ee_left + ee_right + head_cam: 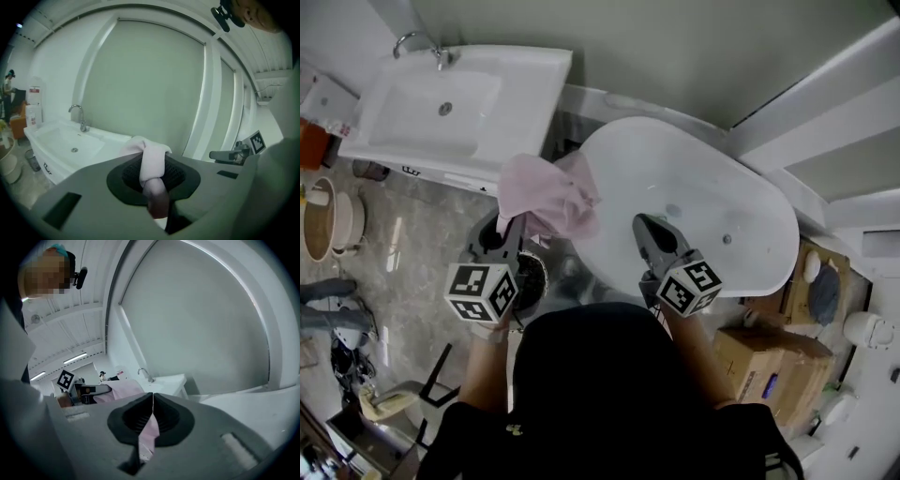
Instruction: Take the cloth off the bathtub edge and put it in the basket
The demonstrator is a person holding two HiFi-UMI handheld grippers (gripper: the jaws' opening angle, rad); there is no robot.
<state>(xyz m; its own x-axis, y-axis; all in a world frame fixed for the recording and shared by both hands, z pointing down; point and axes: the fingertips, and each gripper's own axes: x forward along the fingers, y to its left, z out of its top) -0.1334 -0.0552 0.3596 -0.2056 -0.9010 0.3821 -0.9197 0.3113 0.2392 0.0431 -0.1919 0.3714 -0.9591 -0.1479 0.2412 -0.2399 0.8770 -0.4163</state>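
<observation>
Bathroom scene, white bathtub right next to a sink. Pink cloth is held up at the tub end nearest the sink. Left gripper is clamped on a thick bunch of it, right gripper is pinching a thin corner.

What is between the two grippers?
The pink cloth, bunched between left gripper and right gripper in the head view; each gripper view shows it pinched.

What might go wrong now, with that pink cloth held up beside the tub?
The right gripper pinches only a thin edge of the pink cloth, so it might slip free. The left gripper holds a thicker bunch; if that slipped too, the cloth would likely drop onto the floor beside the bathtub.
</observation>
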